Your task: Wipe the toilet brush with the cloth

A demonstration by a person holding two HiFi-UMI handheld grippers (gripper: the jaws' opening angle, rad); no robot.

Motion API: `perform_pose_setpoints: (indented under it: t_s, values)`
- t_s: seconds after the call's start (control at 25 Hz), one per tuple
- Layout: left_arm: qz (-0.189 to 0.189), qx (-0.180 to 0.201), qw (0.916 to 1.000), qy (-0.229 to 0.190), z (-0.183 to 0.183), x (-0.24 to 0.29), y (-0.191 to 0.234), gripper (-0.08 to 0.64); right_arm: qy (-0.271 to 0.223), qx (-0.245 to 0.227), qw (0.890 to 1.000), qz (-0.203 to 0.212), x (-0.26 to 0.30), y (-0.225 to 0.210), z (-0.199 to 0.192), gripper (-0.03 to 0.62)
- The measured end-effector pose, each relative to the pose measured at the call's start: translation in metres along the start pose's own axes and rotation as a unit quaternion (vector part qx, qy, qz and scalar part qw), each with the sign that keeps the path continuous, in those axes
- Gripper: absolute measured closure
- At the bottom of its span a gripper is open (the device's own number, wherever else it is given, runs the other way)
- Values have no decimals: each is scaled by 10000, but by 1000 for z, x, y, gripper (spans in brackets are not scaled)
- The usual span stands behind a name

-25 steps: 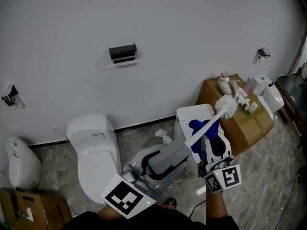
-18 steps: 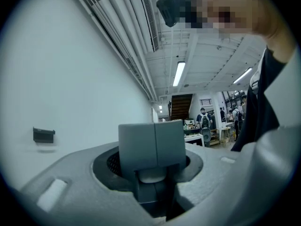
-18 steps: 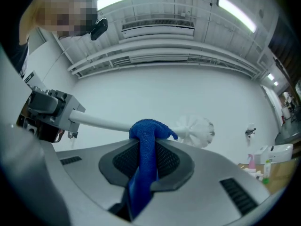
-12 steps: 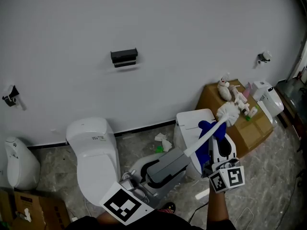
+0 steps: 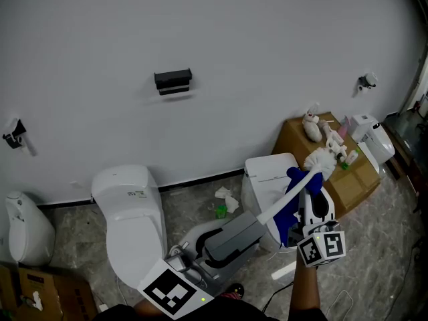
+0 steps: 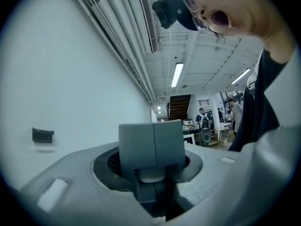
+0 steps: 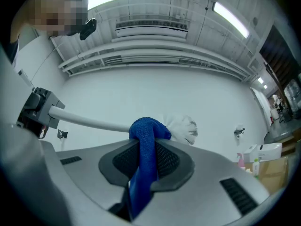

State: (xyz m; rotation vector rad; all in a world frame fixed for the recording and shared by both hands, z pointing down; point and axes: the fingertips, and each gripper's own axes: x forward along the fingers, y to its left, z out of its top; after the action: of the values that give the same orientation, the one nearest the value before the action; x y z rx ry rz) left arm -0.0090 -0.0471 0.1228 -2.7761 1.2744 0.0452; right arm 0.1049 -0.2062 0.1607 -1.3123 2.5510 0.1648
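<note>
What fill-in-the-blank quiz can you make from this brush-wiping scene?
1. The cloth in the right gripper is ___ in colour.
2. The left gripper holds the brush by its ___.
3. The brush's bristles are ___.
Missing words: blue; handle; white.

Toilet brush [image 5: 284, 196] handle end hidden in left claw [image 5: 262, 217].
</note>
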Motion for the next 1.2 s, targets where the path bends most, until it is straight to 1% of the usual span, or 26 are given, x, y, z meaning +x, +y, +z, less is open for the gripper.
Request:
perform_pose_setpoints:
  t_s: [0.32,0.68,0.88,1.0,1.2]
  values:
    - [-39,2,10000,-27,0,1,-6,385,43,-22,9999,-89,-9,-4,-3,523]
    - [51,-144,9999,24,0,-1,-3,385,190,20,9998,-72,-19,4,-15,523]
    - [111,-209,9997,-115,7,-2,2,385,386,200,9988,206,-20,31,-32,523]
    - [112,-232,9996,-142,7,-1,2,385,442,247,9973,529,-20,56,-38,523]
    - [129,-247,9995,-130,6,0,3,385,417,297,9934,1025,-14,95,-38,523]
